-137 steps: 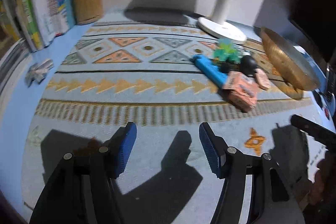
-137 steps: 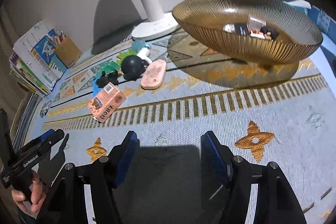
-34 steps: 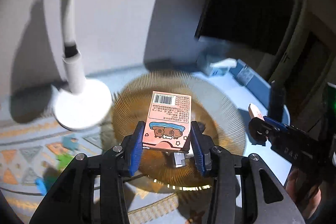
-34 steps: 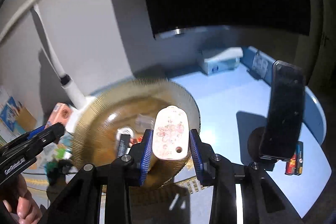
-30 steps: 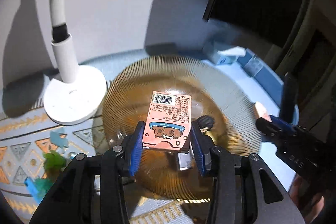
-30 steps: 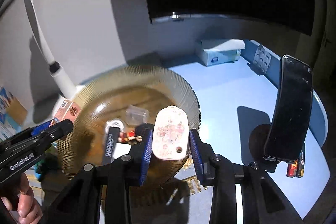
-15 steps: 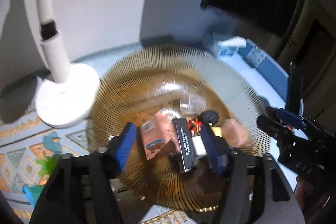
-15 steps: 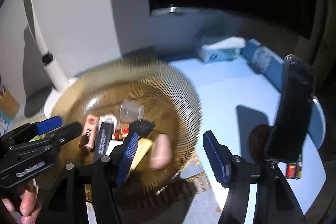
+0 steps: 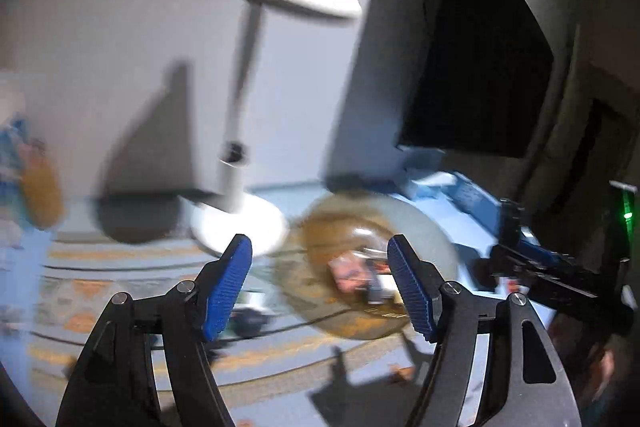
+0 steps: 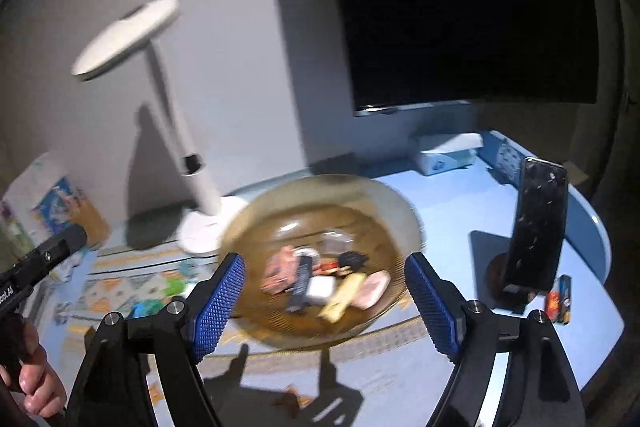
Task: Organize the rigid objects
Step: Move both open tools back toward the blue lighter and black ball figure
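Note:
The amber ribbed glass bowl [image 10: 384, 203] stands on the patterned mat and also shows, blurred, in the left wrist view [image 9: 432, 227]. In it lie the pink box [image 10: 280, 269], the pink oval case [image 10: 374, 289], a black bar [image 10: 302, 281], a white block [image 10: 322, 287] and a yellow piece [image 10: 340, 301]. The pink box shows in the left wrist view [image 9: 348, 273] too. My right gripper [image 10: 326, 305] is open and empty above the bowl's near rim. My left gripper [image 9: 320, 287] is open and empty, held back from the bowl.
A white desk lamp [image 10: 196, 187] stands left of the bowl. A phone on a stand [image 10: 536, 227] and a small red pack [image 10: 558, 301] are at the right. Small toys [image 10: 160, 291] lie on the mat [image 10: 360, 387]. A dark monitor [image 10: 460, 7] stands behind.
Both grippers let go: the pink box and the pink oval case dropped into the bowl. Both grippers have since pulled up and back, the bowl looking smaller and lower.

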Tool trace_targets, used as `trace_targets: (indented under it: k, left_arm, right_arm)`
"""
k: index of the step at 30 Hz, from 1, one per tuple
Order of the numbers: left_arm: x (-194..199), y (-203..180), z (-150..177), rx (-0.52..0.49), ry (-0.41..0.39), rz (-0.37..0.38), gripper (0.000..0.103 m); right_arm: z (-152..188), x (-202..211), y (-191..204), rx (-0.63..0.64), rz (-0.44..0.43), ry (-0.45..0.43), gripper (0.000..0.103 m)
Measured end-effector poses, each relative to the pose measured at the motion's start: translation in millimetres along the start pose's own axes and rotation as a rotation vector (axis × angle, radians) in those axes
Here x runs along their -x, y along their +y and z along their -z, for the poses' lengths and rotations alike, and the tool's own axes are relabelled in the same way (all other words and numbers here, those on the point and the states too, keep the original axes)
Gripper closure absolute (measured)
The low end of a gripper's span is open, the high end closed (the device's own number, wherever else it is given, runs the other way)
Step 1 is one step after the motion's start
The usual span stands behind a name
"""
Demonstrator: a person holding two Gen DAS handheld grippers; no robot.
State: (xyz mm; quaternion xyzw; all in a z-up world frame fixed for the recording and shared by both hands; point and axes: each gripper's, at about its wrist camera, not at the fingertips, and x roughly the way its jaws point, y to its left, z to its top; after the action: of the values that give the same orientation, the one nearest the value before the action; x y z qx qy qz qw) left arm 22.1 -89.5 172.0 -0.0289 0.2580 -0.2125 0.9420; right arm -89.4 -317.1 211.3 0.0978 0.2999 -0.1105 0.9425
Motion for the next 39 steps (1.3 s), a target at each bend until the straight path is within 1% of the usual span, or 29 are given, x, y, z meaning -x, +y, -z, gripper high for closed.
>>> trace_targets:
  k: [1,2,3,4,5,7,9,11,12,14,15,17,20,22,23,25,29,32,35,38,39]
  left_arm:
    - [9.4,2.5,4.4,-0.014,-0.015,-0.049,0.032]
    - [20.2,7.9,10.9,-0.027,-0.026,-0.101,0.030]
    - [29.1,14.8,20.5,-0.040,-0.032,-0.149,0.023]
    - [32.9,20.7,28.0,-0.044,-0.030,-0.177,0.018]
    - [35.6,28.0,37.9,-0.041,-0.020,-0.201,0.018]
    - [33.3,45.5,58.6,-0.016,0.031,-0.236,0.018]
    - [24.8,66.1,82.0,0.027,0.085,-0.275,0.018]
    - [16.5,82.1,102.0,0.066,0.118,-0.295,0.018]
    - [10.4,90.5,113.1,0.087,0.132,-0.301,0.018]
    - [7.4,100.6,127.8,0.115,0.153,-0.295,0.018]
    - [1.8,104.5,135.1,0.136,0.169,-0.279,0.018]
    - [-7.1,106.8,145.4,0.144,0.186,-0.256,0.018]
    - [-16.2,107.0,156.3,0.125,0.204,-0.258,0.018]
    - [-22.0,107.5,162.3,0.130,0.235,-0.253,0.018]
    - [-24.0,107.8,162.3,0.129,0.244,-0.241,0.018]
    - [-25.4,107.5,161.7,0.122,0.242,-0.254,0.018]
    - [-32.4,106.5,163.3,0.110,0.287,-0.271,0.018]
    - [-41.1,104.4,160.6,0.090,0.331,-0.275,0.018]
    - [-54.6,100.9,149.9,0.060,0.367,-0.279,0.018]
    - [-81.3,96.5,140.7,0.004,0.441,-0.311,0.018]
    - [-89.4,95.8,137.4,-0.003,0.437,-0.311,0.018]
  right_arm:
    - [7.2,6.7,4.2,-0.004,-0.014,-0.012,0.021]
    - [14.9,11.9,8.1,-0.010,-0.033,-0.018,0.017]
    - [23.1,14.5,12.7,-0.013,-0.063,-0.018,0.016]
    - [30.2,16.5,16.7,-0.013,-0.089,-0.020,0.016]
    - [39.1,18.6,23.7,-0.007,-0.116,-0.020,0.016]
    - [52.2,20.6,36.3,0.006,-0.142,-0.019,0.016]
    - [67.0,18.4,53.0,0.022,-0.183,-0.014,0.016]
    - [82.0,10.9,70.4,0.039,-0.229,0.007,0.016]
    - [91.7,3.7,82.1,0.058,-0.249,0.023,0.016]
    - [108.7,-11.7,100.7,0.100,-0.259,0.047,0.016]
    - [119.2,-23.9,110.3,0.124,-0.256,0.074,0.016]
    - [136.7,-42.9,122.1,0.150,-0.247,0.121,0.016]
    - [149.3,-64.6,121.5,0.143,-0.233,0.170,0.016]
    - [153.4,-75.7,119.0,0.138,-0.210,0.193,0.016]
    - [154.3,-80.3,116.4,0.133,-0.204,0.201,0.016]
    - [154.1,-86.6,110.4,0.105,-0.218,0.229,0.016]
    - [157.7,-95.8,105.5,0.076,-0.214,0.275,0.016]
    - [154.1,-95.8,103.9,0.066,-0.207,0.281,0.016]
    - [149.4,-97.6,107.7,0.084,-0.205,0.299,0.016]
    - [143.7,-98.5,110.6,0.091,-0.211,0.294,0.016]
    - [143.0,-99.0,110.9,0.094,-0.210,0.294,0.016]
